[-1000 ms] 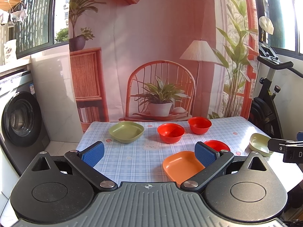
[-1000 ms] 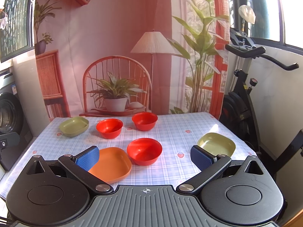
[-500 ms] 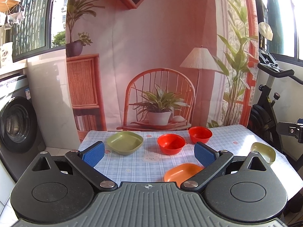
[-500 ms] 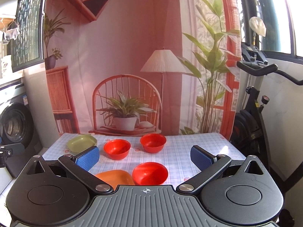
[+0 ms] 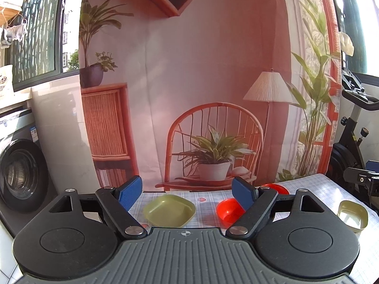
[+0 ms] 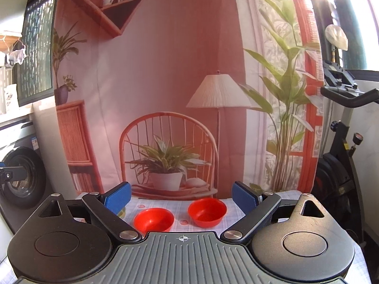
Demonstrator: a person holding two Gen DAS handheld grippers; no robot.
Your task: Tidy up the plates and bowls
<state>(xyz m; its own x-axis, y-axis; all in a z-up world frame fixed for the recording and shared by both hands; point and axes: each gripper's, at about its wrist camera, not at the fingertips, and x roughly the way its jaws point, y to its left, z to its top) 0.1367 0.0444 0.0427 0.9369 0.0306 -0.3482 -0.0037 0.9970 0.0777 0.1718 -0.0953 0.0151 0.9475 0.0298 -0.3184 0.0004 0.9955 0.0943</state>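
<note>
On the checked table [image 5: 317,189], nothing is gripped yet: both grippers are held up and level, aimed at the printed backdrop, with the dishes seen low between or beside the blue pads. The jaws of the left gripper [image 5: 187,193] are spread wide with nothing between them, and the same is seen of the right gripper [image 6: 181,195].

Taking the green plate [image 5: 169,210] as landmark: it lies directly ahead of and below the left jaws, framed between the two pads, its long axis running across the view, side to side. Just right of the green plate a red bowl [image 5: 228,210] is partly hidden behind the left gripper's right pad, and a second red bowl [image 5: 276,188] is glimpsed further right and farther back. Well to the right of the green plate, near the table edge, a pale green dish [image 5: 353,214] is seen.

In the right wrist view the two bowls are shown ahead and below, the nearer one [image 6: 154,220] left of centre and the farther one [image 6: 207,211] right of centre, apart from each other. The green plate is almost wholly hidden there behind the left pad.

The left gripper is judged nearer the green plate, the right nearer the bowls. A downward tilt and a forward reach are judged necessary before any rim can be pinched.
</note>
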